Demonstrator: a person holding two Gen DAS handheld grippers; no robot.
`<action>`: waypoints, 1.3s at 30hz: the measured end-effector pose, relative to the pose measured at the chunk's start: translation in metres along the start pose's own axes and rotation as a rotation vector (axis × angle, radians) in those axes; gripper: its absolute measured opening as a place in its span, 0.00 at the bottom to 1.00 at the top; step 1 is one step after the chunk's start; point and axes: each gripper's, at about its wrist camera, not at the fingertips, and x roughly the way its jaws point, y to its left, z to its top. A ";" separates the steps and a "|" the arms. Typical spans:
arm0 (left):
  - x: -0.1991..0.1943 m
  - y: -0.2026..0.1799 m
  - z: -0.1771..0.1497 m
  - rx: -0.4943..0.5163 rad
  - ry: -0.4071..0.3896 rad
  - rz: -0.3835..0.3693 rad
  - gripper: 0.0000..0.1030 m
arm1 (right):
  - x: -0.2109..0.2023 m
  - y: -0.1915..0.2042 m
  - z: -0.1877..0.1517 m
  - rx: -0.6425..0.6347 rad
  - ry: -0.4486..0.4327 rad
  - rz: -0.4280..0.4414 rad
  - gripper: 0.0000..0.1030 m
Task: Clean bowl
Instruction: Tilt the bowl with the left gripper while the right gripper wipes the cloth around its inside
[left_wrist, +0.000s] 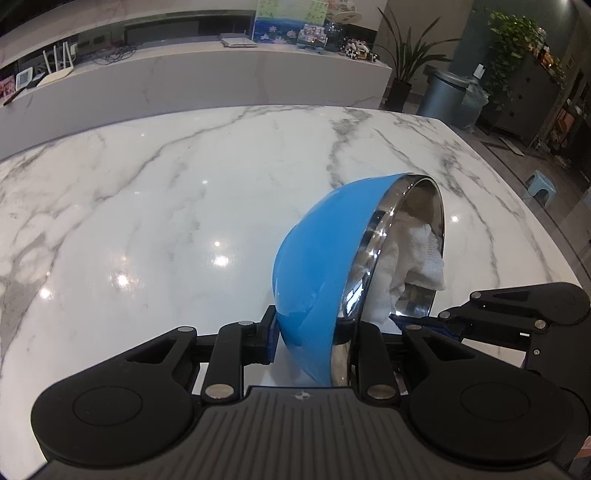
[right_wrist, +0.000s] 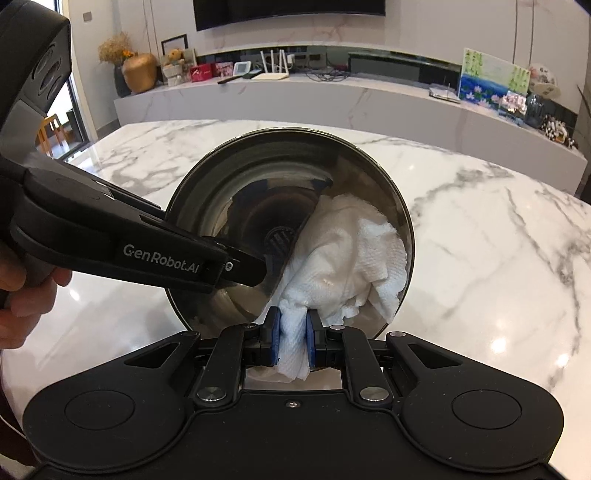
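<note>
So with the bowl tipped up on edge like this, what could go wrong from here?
1. The left claw pinches only the rim of the bowl, so wiping pressure could twist it loose onto the marble table.
2. The right claw grips only a corner of the paper towel, which might tear or slip out.

Bare marble tabletop (left_wrist: 155, 206) around tilted bowl (left_wrist: 321, 258)
</note>
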 end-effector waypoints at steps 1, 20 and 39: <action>0.000 -0.001 0.000 0.006 0.001 0.003 0.19 | 0.000 0.002 -0.001 -0.020 0.000 -0.014 0.12; 0.002 -0.002 -0.001 0.023 -0.006 0.015 0.19 | 0.009 0.009 -0.017 -0.163 -0.005 -0.149 0.12; 0.002 -0.004 0.000 0.065 0.009 0.040 0.19 | 0.009 0.013 -0.011 -0.206 -0.013 -0.191 0.12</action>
